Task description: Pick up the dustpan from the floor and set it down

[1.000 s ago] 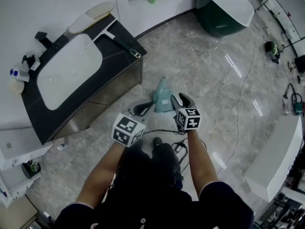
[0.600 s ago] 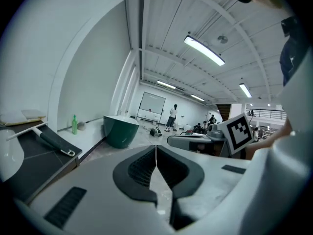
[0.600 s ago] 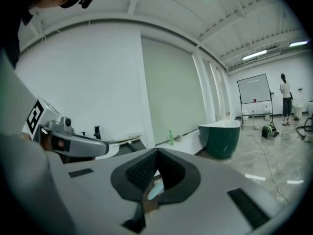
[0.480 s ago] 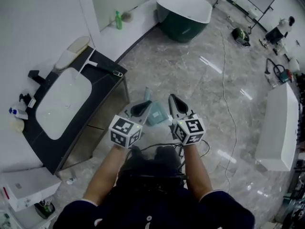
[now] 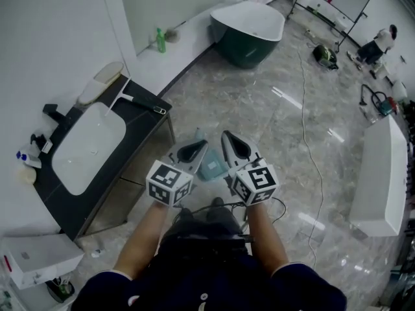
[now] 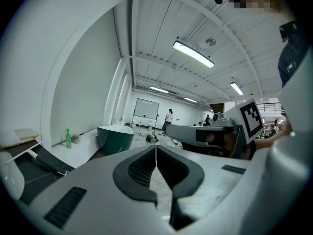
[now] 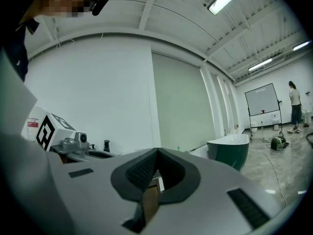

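Right now the left gripper [image 5: 192, 149] and the right gripper [image 5: 235, 144] are both shut tight on nothing, and the dustpan [image 5: 211, 167] lies on the floor [image 5: 259, 109] at 4 o'clock from the left one, so reaching down like that could just knock it away.

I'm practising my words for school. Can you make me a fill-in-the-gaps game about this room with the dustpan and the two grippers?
The pale teal plastic dustpan lies on the grey marble ____.
The oval bathtub with a white rim is dark ____ on the outside.
The left gripper and the right gripper both have their jaws ____, with nothing between them.
The white oval sink sits in a ____ countertop.
Missing words: floor; green; shut; black.
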